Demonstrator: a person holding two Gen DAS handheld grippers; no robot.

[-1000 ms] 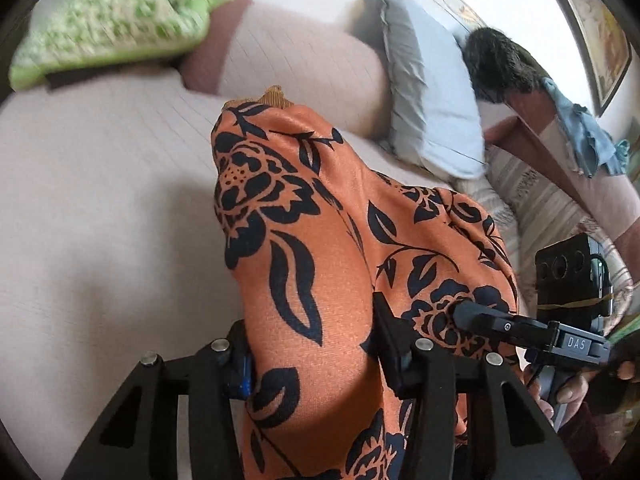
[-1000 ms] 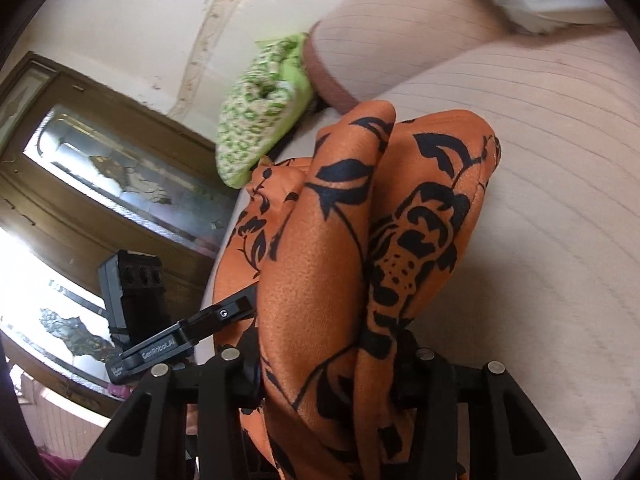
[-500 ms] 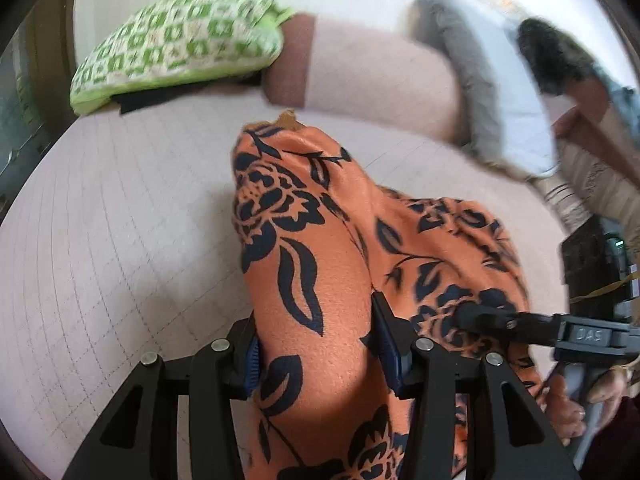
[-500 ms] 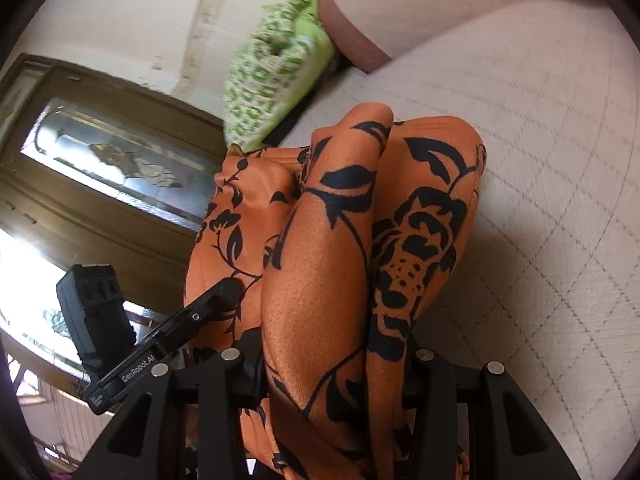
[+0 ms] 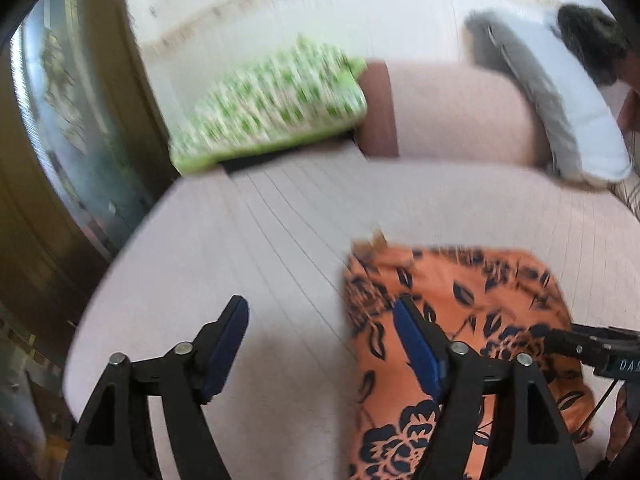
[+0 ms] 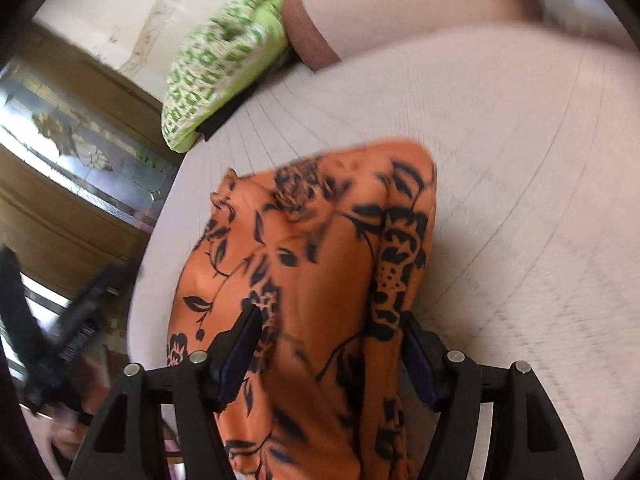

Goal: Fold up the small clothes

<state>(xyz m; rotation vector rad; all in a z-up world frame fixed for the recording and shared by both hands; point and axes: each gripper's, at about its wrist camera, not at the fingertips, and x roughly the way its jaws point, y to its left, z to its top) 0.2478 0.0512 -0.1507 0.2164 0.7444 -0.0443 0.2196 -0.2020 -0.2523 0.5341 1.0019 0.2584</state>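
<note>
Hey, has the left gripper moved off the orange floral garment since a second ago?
Yes. The left gripper, jaws just opened, now frames bare bedspread; the orange garment lies right of it, and the green pillow sits more central.

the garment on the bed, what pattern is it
Orange garment with a dark navy floral and leaf print, clearest in the right wrist view.

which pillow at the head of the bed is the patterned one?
The green-and-white pillow, leftmost by the wooden frame in the left wrist view. The pink bolster and the grey-white pillow beside it are plain.

Orange garment (image 6: 320, 280) with navy floral print, pale pink quilted bedspread (image 5: 248, 240) beneath it, green-and-white patterned pillow (image 5: 272, 104) (lime edging), grey pillow (image 5: 560, 120)
</note>
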